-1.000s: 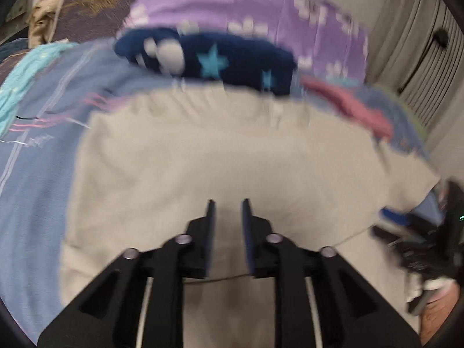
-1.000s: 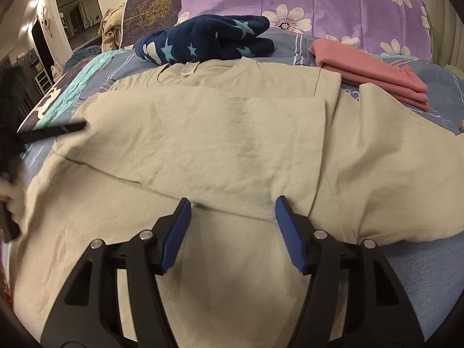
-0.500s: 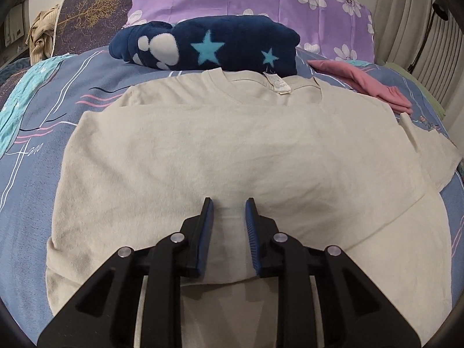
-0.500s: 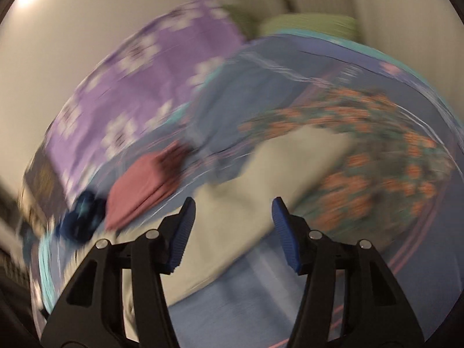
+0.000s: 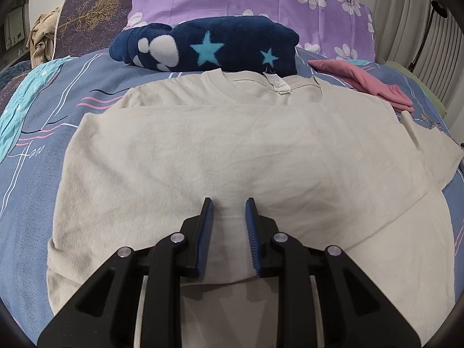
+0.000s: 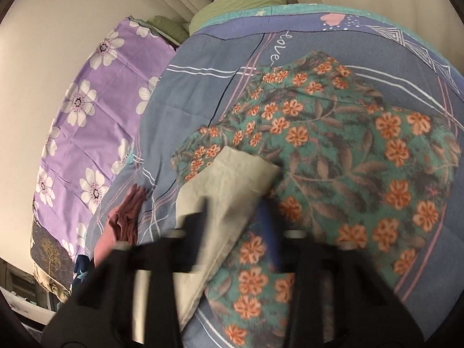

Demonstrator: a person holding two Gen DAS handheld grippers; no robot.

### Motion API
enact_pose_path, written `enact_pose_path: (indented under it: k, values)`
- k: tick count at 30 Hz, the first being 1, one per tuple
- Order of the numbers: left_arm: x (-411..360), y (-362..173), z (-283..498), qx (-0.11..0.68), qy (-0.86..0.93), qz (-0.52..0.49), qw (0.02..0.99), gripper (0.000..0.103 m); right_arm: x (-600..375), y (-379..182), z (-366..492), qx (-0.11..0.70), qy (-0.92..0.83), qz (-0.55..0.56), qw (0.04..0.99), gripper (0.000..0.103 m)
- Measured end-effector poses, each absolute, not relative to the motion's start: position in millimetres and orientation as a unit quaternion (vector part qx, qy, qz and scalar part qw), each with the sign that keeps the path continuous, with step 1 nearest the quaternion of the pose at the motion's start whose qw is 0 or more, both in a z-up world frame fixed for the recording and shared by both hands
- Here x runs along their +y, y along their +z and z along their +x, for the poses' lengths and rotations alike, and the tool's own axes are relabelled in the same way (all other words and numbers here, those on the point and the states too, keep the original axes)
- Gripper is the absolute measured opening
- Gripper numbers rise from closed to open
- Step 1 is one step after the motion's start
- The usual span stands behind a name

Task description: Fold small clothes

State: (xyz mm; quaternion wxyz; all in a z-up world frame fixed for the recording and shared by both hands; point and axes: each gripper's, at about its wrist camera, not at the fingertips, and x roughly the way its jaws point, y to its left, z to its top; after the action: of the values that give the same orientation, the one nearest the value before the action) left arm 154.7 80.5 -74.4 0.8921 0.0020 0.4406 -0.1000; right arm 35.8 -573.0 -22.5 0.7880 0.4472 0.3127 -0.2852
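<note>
- One beige T-shirt (image 5: 232, 150) lies flat on the blue bedspread (image 5: 34, 174), directly under and ahead of the left gripper (image 5: 229, 206). Its jaws are slightly parted and hold nothing, poised over the folded-over lower part of the shirt.
- One sleeve of the same shirt (image 6: 232, 179) shows in the right wrist view, running between the blurred fingers of the right gripper (image 6: 235, 214). Motion blur hides the jaws, so whether they grip the cloth cannot be told.
- One green cloth with orange flowers (image 6: 348, 159) lies partly under that sleeve, spreading to the right.
- One folded navy fleece with stars (image 5: 208, 47) sits just past the shirt's collar.
- One folded pink garment (image 5: 365, 81) lies to the right of the fleece.
- One purple flowered pillow (image 5: 255, 0) rests at the head of the bed.
</note>
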Motion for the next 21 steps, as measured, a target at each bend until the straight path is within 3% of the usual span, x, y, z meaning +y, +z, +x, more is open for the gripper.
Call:
enact_pose_path:
  k: [6, 12, 16, 21]
  values:
    - [81.2, -74.7, 154.9, 0.440, -0.102, -0.002, 0.892, 0.025, -513.5, 16.6, 61.0, 0.271, -0.184, 0.426, 0.843, 0.005]
    - [84.3, -74.6, 154.9, 0.439, -0.107, -0.013, 0.892, 0.025, -331.5, 57.9, 122.9, 0.264, 0.095, 0.355, 0.892, 0.005]
    - [85.8, -75.1, 155.0, 0.439, -0.110, -0.018, 0.892, 0.025, -194.0, 22.7, 141.7, 0.331, 0.214, 0.287, 0.873, 0.005]
    - [89.8, -75.0, 156.1, 0.441, -0.119, -0.034, 0.889, 0.027, -119.7, -46.1, 141.4, 0.436, 0.223, 0.212, 0.846, 0.005]
